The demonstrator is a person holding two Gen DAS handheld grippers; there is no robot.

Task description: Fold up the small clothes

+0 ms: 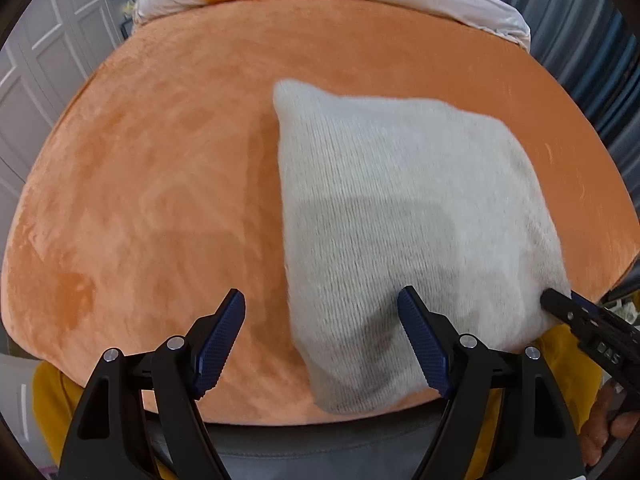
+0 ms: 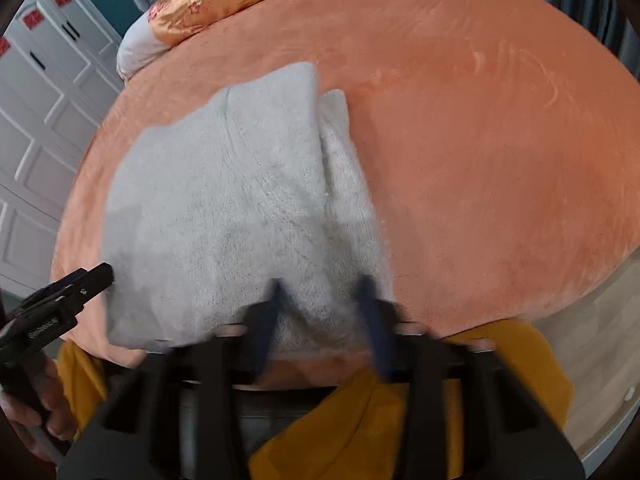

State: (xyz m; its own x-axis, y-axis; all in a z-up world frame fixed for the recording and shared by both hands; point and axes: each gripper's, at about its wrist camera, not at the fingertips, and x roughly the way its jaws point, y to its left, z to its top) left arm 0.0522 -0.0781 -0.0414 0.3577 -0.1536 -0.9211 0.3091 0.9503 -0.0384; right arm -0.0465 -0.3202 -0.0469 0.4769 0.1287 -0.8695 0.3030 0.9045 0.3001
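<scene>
Orange plush bedding (image 1: pixel 168 184) fills both views. Left gripper (image 1: pixel 320 340) hangs released, jaws wide, one finger over the near edge of the folded white knit garment (image 1: pixel 400 208), likely ready to steady it. Right gripper (image 2: pixel 326 320) is blurred; its jaws look part-closed with knit between them, though a real grip can't be told. A patterned pillow (image 2: pixel 216 0) lies well apart; nothing blocks the fold.

The only legible marking is on the right gripper (image 1: pixel 600 340), seen from the left wrist view: raised letters on its black body, blurred, seemingly "DAS". Nothing else bears readable text.
</scene>
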